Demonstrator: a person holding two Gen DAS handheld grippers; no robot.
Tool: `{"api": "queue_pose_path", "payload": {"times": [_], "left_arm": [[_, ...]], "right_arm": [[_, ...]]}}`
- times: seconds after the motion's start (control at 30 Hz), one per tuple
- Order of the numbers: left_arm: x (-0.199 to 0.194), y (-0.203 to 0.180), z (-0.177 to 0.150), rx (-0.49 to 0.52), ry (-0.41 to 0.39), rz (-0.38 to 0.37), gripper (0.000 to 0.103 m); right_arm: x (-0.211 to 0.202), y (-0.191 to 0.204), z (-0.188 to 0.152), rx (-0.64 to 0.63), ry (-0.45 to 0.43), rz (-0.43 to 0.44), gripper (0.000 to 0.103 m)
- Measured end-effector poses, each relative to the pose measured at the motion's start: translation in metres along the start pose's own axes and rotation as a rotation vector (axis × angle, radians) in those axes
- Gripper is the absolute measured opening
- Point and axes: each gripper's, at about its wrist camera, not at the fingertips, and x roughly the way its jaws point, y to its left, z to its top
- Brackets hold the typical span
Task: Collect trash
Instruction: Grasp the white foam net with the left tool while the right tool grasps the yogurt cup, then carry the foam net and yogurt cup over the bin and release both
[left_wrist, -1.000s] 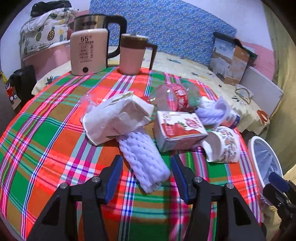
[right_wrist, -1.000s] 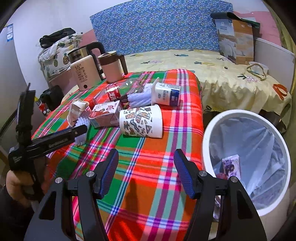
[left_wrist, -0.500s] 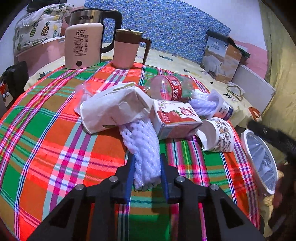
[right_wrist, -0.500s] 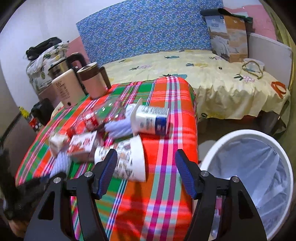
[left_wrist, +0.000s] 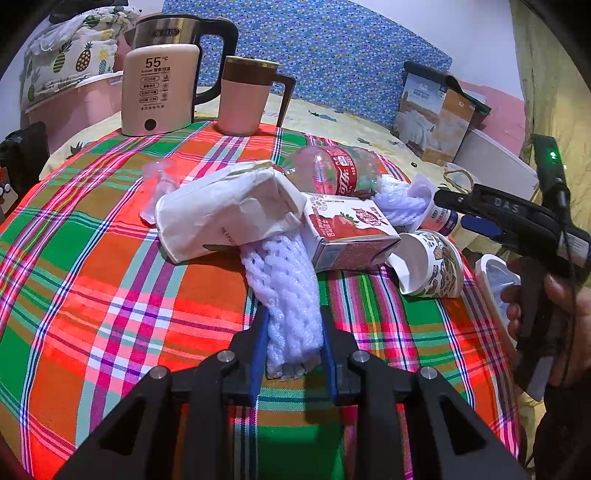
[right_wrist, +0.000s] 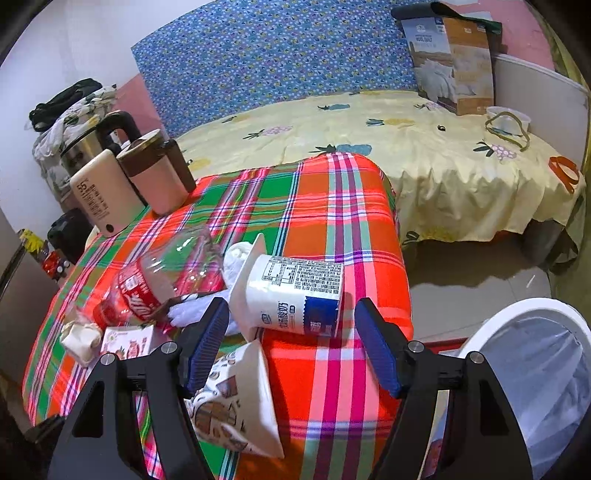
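The left gripper (left_wrist: 293, 343) is clenched on the near end of a white foam net sleeve (left_wrist: 284, 291), its blue pads pressing the mesh from both sides low in the left wrist view. The sleeve lies on the plaid-covered worktop (left_wrist: 110, 280) and runs away toward 12 o'clock, its far end tucked under a crumpled white paper bag (left_wrist: 225, 210). Just beside the sleeve at about 1 o'clock sits a strawberry milk carton (left_wrist: 347, 236), touching the bag. Behind the carton lies a clear cola bottle (left_wrist: 332, 173) on its side. At 3 o'clock from the carton a patterned paper cup (left_wrist: 432, 266) lies tipped over.

The right gripper (right_wrist: 291, 347) is released and its jaws are opening; nothing is pressed between the pads. In the right wrist view a white yogurt cup (right_wrist: 295, 291) lies on its side on the cloth just beyond the fingertips, framed by them, at 12 o'clock. The patterned paper cup (right_wrist: 236, 398) lies below the left finger at 7 o'clock. A white trash bin (right_wrist: 535, 369) with a clear liner stands off the worktop's edge at 4 o'clock.

At the far edge of the worktop, around 11 o'clock, stand a kettle (left_wrist: 177, 40), a beige warmer (left_wrist: 159, 88) and a pink mug (left_wrist: 247, 96).
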Motion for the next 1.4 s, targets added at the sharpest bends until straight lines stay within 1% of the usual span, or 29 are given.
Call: {"api": "queue_pose_path", "payload": {"times": [0.1, 0.23, 0.33, 0.43, 0.47, 0.5, 0.6, 0.67, 0.87, 0.97, 1.2, 1.4], "left_arm": [[0.000, 0.000, 0.000, -0.001, 0.000, -0.005, 0.027], [0.000, 0.001, 0.000, -0.003, 0.000, -0.010, 0.027], [0.000, 0.001, 0.000, -0.002, 0.000, -0.010, 0.027], [0.000, 0.001, 0.000, -0.002, 0.000, -0.009, 0.027], [0.000, 0.001, 0.000, -0.002, 0.000, -0.009, 0.027], [0.000, 0.001, 0.000, -0.002, 0.000, -0.009, 0.027], [0.000, 0.001, 0.000, -0.002, 0.000, -0.009, 0.027], [0.000, 0.001, -0.001, -0.001, 0.000, -0.008, 0.027], [-0.001, -0.001, -0.001, 0.004, -0.001, -0.004, 0.027], [-0.004, -0.002, -0.004, 0.006, -0.001, -0.004, 0.027], [-0.020, -0.011, -0.016, 0.019, -0.001, -0.022, 0.026], [-0.040, -0.017, -0.025, 0.042, -0.016, -0.033, 0.025]], "right_arm": [[0.000, 0.003, 0.001, -0.005, -0.007, 0.002, 0.072], [0.005, 0.004, 0.005, -0.002, 0.010, 0.014, 0.072], [0.009, 0.003, 0.008, -0.015, 0.015, -0.027, 0.072], [0.014, -0.003, 0.010, 0.010, 0.037, -0.018, 0.072], [0.015, -0.005, 0.010, 0.016, 0.047, -0.018, 0.071], [0.015, -0.005, 0.010, 0.020, 0.050, -0.009, 0.062], [0.011, -0.005, 0.010, 0.017, 0.046, 0.018, 0.063], [0.008, -0.003, 0.009, 0.004, 0.040, 0.016, 0.062], [-0.016, 0.002, 0.010, -0.076, -0.041, -0.070, 0.062], [-0.029, 0.000, 0.010, -0.121, -0.084, -0.140, 0.062], [-0.059, -0.013, 0.002, -0.093, -0.121, -0.146, 0.062], [-0.086, -0.015, -0.022, -0.075, -0.131, -0.118, 0.062]]}}
